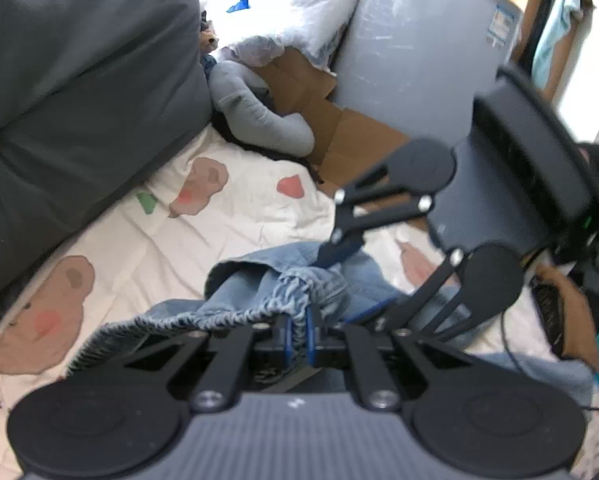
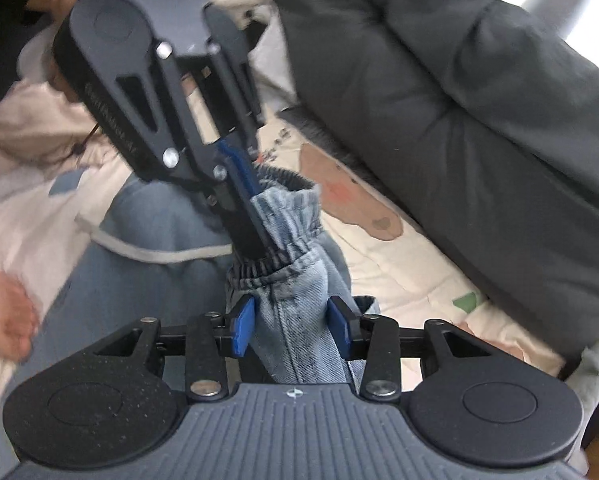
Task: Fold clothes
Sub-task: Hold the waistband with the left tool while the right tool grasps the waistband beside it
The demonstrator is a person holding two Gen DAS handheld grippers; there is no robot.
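A light-blue denim garment (image 1: 251,280) with an elastic waistband hangs bunched above the cream bed sheet (image 1: 139,240). My left gripper (image 1: 298,320) is shut on the gathered waistband, pinched between its blue pads. In the right wrist view the left gripper (image 2: 251,236) comes down from above onto the waistband of the same garment (image 2: 291,300). My right gripper (image 2: 291,328) is shut on a thick bunch of denim just below the waistband, its pads held well apart by the cloth. In the left wrist view my right gripper (image 1: 355,276) sits close beyond the left one.
A dark grey duvet (image 1: 79,80) is piled along one side of the bed. A grey cushion (image 1: 255,116), cardboard (image 1: 339,132) and a grey bin (image 1: 419,60) lie beyond. A blue-grey cloth with white trim (image 2: 159,232) and a person's hand (image 2: 3,320) are at the left.
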